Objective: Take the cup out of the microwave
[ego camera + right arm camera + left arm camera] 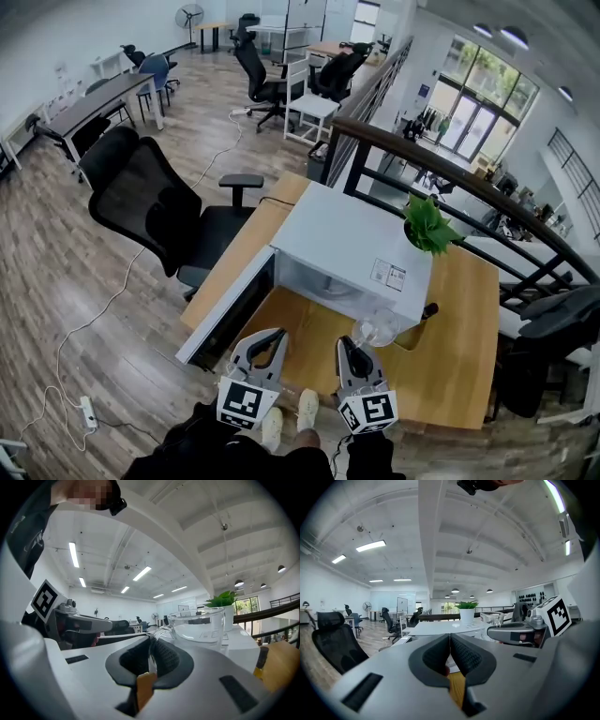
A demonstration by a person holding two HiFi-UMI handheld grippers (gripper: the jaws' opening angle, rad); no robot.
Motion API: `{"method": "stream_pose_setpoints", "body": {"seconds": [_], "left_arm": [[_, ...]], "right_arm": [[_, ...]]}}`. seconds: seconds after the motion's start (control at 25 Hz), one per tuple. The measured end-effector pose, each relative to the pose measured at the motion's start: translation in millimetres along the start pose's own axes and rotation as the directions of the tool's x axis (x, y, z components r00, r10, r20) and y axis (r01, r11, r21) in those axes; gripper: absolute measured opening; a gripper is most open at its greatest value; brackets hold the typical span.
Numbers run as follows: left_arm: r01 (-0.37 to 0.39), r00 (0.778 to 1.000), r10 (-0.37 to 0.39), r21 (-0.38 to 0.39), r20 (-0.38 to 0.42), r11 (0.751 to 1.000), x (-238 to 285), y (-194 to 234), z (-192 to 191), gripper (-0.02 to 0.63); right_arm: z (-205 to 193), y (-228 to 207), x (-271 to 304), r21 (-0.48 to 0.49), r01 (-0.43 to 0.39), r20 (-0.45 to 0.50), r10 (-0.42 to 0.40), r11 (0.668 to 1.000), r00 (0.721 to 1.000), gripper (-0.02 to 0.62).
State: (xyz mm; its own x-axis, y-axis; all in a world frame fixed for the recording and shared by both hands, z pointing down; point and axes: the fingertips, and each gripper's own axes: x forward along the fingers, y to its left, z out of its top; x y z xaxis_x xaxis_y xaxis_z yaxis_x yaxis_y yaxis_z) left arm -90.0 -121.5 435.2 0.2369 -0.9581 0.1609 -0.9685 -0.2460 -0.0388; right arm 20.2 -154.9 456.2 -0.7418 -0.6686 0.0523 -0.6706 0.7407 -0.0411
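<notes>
**Glass cup held by its handle in front of the open microwave**

The cup (pixel 199 626) is clear glass, a wide straight-sided mug with a thick rim and a thin looped handle on one side. It looks empty, and the room shows through its wall. It sits upright in the right gripper (pixel 151 649), whose jaws are closed to a narrow gap on the handle, so the body of the cup juts out past the jaw tips.

In the head view the cup is outside the microwave (pixel 349 242), just in front of the right end of its open front. It hangs above the wooden tabletop (pixel 461 349) and does not rest on it.

The microwave is white and box-shaped. Its door (pixel 228 317) is swung wide to the left, and a small potted plant (pixel 429 225) stands on its top near the far right corner.

The left gripper (pixel 450 649) is held beside the right one, in front of the left half of the opening. Its jaws are pressed together with nothing between them.

A black office chair (pixel 148 202) stands on the wooden floor to the left of the tabletop.
</notes>
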Motion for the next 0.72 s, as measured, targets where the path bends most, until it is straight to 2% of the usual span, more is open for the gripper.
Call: {"method": "stream_pose_setpoints", "body": {"seconds": [0.72], "left_arm": [[0.143,0.989,-0.145,0.04,0.041,0.989,6.9,-39.9,26.3,0.025]], "right_arm": [[23.5,-15.9,-55.7,-0.025,0.145,0.019,-0.145,0.989,0.989,0.038]]}}
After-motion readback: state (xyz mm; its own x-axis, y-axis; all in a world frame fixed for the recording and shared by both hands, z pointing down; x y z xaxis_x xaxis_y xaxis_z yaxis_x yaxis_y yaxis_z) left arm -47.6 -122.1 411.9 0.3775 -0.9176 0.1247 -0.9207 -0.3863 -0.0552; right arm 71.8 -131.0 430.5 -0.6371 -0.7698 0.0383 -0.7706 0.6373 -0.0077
